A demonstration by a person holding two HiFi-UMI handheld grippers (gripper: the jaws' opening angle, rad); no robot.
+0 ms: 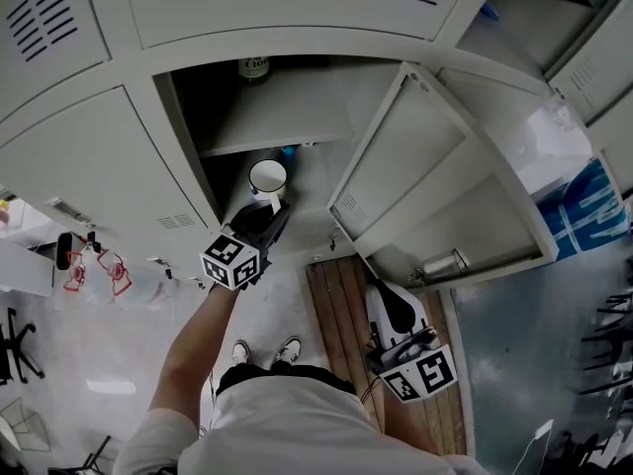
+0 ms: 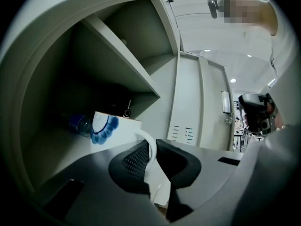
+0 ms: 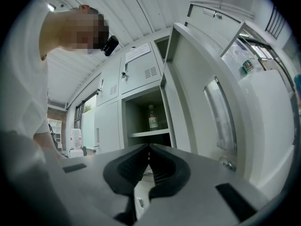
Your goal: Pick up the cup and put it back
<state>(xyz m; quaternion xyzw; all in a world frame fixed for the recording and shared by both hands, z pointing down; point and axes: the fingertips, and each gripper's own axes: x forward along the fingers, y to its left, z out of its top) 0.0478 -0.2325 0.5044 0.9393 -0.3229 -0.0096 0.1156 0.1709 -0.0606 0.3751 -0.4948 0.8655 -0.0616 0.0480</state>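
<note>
White cup (image 1: 267,178): under the shelf (image 1: 277,117), at the front edge of the open locker's lower compartment. Whether its base rests on the compartment floor can't be told.
Left gripper (image 2: 153,150): jaws clamped on the cup's handle (image 2: 149,142), pointing level into the compartment.
Right gripper (image 3: 148,159): jaws together, nothing between them, idle beside the locker door (image 1: 435,166).
Step in hand: judged to be moving the cup by its handle. The handle is a thin loop, so the cup will likely want to pivot about the pads. Firm grip, level wrist, slow travel. Clear the shelf edge above and the plastic bottle (image 2: 77,124) behind.
Cup material: smooth, glossy, enamel or ceramic by the look. Dark rim, blue pattern on the wall, cylindrical. Hard and probably slippery.
Pads: black, ribbed, rubber-like, so they should bite on the glaze.
Locker: grey painted sheet metal, flat panels, vent slots. Set the base down flat.
</note>
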